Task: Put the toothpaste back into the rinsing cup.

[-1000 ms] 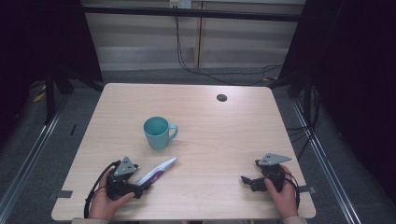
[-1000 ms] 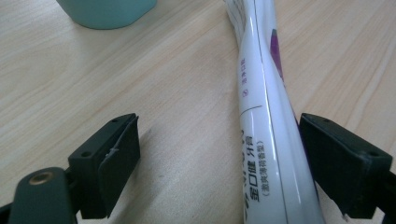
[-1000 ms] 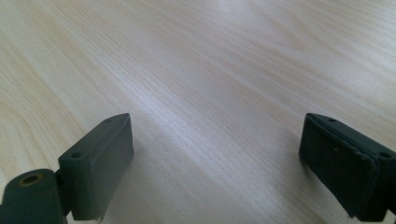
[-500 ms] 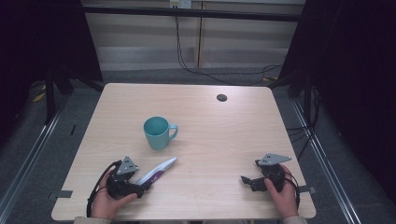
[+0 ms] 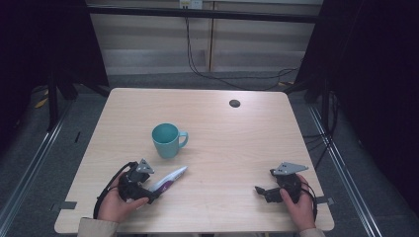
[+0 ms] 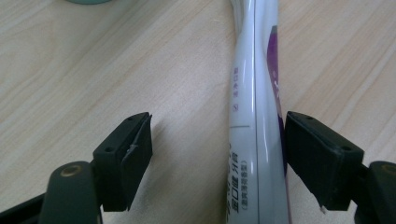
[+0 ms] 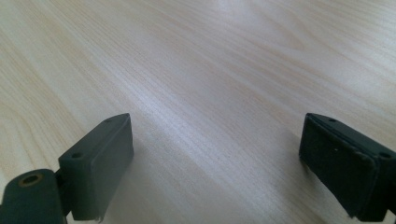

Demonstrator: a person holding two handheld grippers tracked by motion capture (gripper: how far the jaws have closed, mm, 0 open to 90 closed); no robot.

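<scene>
mug (image 5: 166, 140) behind toothpaste tube (image 5: 169, 178), on table (image 5: 237, 148)

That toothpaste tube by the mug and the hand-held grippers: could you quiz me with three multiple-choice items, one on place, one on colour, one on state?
1. The toothpaste tube lies:
A inside the mug
B between the left hand-held gripper's jaws
C on the floor

2. The mug is:
A red
B teal
C black

3. The right hand-held gripper is:
A open, nothing between its jaws
B shut on the mug
C holding the tube

Answers:
1 B, black jaws flank the tube.
2 B, the high view shows teal.
3 A, bare table between the jaws.
</scene>
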